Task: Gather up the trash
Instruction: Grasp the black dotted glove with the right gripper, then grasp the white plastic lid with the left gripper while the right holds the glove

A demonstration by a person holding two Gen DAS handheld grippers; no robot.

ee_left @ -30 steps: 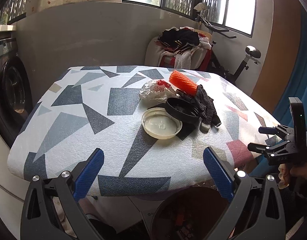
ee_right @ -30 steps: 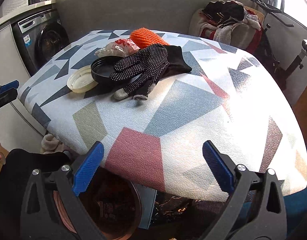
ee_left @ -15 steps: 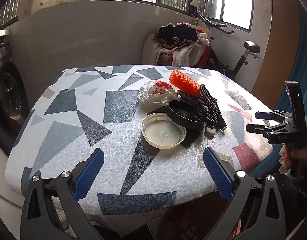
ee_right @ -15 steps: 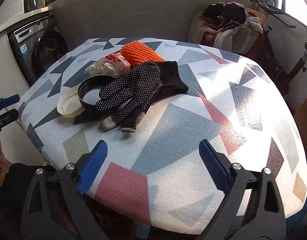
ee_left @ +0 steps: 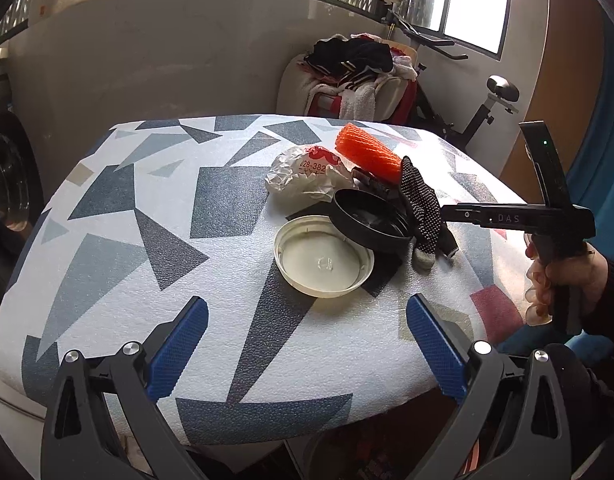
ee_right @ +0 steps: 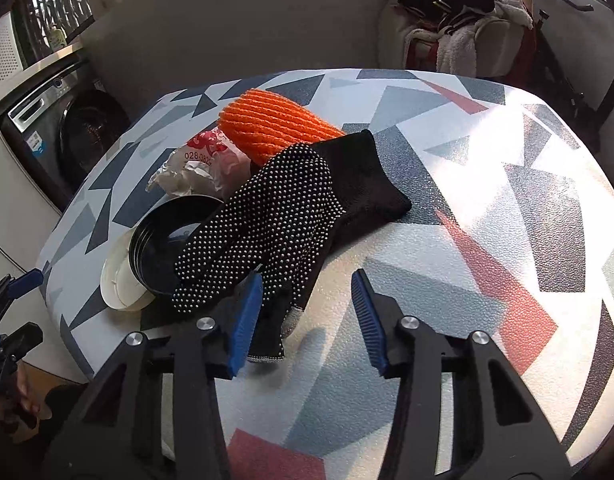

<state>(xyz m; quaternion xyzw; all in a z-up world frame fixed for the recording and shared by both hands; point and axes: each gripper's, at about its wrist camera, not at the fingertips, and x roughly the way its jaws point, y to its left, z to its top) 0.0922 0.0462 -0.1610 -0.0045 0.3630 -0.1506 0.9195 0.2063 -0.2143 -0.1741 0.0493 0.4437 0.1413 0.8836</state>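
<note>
A pile of trash lies on the patterned table (ee_left: 147,208): a cream lid (ee_left: 323,258), a black lid (ee_left: 369,220), a crumpled white wrapper (ee_left: 303,176), an orange foam net (ee_left: 367,152) and a black dotted glove (ee_left: 421,208). In the right wrist view the glove (ee_right: 275,220) lies over the black lid (ee_right: 159,240), with the orange net (ee_right: 271,124) and wrapper (ee_right: 203,164) behind. My right gripper (ee_right: 307,312) is open, its left finger over the glove's fingertips. My left gripper (ee_left: 307,352) is open and empty at the table's near edge, short of the cream lid.
A bin (ee_left: 367,452) sits below the table's near edge. A washing machine (ee_right: 67,128) stands at the left. A chair piled with clothes (ee_left: 355,76) and an exercise bike (ee_left: 487,112) stand behind the table.
My right gripper has moved forward to the glove and its jaws have narrowed. My left gripper has moved a little closer to the table.
</note>
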